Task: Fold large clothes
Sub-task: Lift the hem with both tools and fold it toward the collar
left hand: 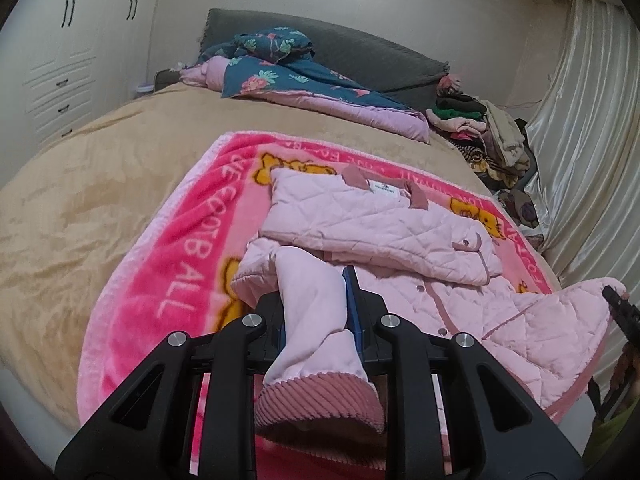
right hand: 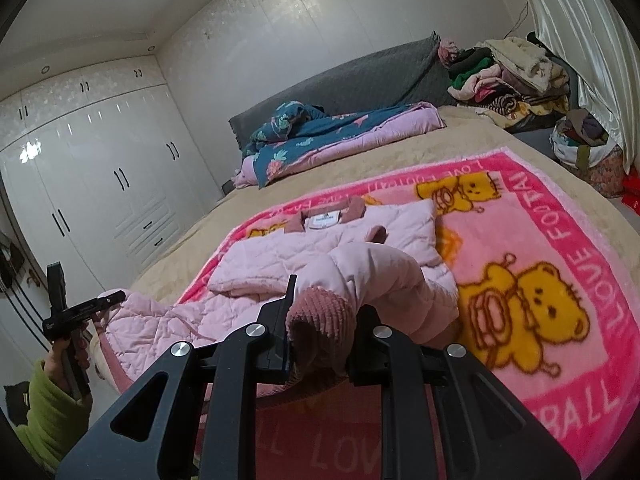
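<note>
Both grippers were angled downward over the near edge of the bed (left hand: 80,184), each one clamped tight on a piece of the pink quilted jacket (left hand: 376,236). The left gripper (left hand: 316,300) had its jaws squeezed nearly closed around a sleeve (left hand: 312,320), with the darker corduroy cuff (left hand: 316,404) hanging back toward the camera. The right gripper (right hand: 320,312) was pinched just as hard on the other sleeve's corduroy cuff (right hand: 324,308), that sleeve arching up off the jacket body.

The jacket itself lay on a bright pink teddy-bear blanket (left hand: 172,264) spread across the beige bedspread, collar end toward the headboard (left hand: 360,52), one sleeve already folded across the chest.

Some stuff only showed from one side. The right wrist view caught a hand in a green sleeve (right hand: 52,404) gripping the left tool's handle down at the left edge, plus the whole white wardrobe wall (right hand: 92,168) and a full bag (right hand: 588,148) on the floor by the curtain. The left wrist view only got a sliver of the right gripper at its right edge, right against the jacket's hem, but it showed the jacket's snap buttons (left hand: 420,289) and placket way better. Both views had the blue floral quilt (left hand: 304,76) and the clothes pile (left hand: 480,120) near the headboard.
</note>
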`<state>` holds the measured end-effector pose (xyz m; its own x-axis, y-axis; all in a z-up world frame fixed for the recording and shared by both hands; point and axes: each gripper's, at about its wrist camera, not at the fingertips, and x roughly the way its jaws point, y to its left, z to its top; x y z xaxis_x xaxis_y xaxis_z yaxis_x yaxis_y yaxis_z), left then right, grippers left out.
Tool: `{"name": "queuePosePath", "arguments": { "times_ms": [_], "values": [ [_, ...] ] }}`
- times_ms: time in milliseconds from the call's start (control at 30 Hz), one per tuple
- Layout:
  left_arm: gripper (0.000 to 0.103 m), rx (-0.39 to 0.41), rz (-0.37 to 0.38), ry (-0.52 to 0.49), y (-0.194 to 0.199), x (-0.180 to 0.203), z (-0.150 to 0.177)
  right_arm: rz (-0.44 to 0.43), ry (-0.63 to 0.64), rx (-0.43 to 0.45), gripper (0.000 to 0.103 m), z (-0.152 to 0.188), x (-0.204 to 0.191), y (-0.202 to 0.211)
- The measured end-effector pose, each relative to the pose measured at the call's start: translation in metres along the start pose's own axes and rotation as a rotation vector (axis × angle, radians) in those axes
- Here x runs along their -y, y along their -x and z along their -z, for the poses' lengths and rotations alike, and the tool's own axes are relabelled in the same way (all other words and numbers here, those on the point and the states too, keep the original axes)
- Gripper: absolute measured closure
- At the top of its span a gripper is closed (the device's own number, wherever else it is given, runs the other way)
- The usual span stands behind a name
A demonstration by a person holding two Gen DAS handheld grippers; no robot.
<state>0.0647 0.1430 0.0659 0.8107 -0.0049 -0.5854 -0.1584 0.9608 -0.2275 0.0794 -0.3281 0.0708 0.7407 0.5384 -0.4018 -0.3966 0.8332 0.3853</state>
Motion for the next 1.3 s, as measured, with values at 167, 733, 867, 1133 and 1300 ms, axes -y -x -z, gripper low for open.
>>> {"name": "queuePosePath", "arguments": {
  "times_ms": [167, 733, 867, 1133, 1300],
  "values": [
    [0.088, 0.022, -0.01, -0.007, -0.005, 0.003, -0.016, 0.007, -0.004, 0.023, 0.086, -0.017, 0.005, -0.004],
    [0.088, 0.077, -0.069, -0.041, -0.037, 0.013, -0.073, 0.057, -0.022, 0.08, 0.087, -0.065, 0.025, -0.042],
    [0.088, 0.09, -0.082, -0.037, -0.049, 0.013, -0.083, 0.075, -0.018, 0.089, 0.087, -0.077, 0.03, -0.057],
    [0.088, 0.106, -0.12, -0.048, -0.073, 0.017, -0.1, 0.081, -0.067, 0.09, 0.087, -0.099, 0.052, -0.091],
    [0.087, 0.111, -0.133, -0.028, -0.089, 0.014, -0.106, 0.084, -0.097, 0.074, 0.087, -0.113, 0.064, -0.118]
  ]
}}
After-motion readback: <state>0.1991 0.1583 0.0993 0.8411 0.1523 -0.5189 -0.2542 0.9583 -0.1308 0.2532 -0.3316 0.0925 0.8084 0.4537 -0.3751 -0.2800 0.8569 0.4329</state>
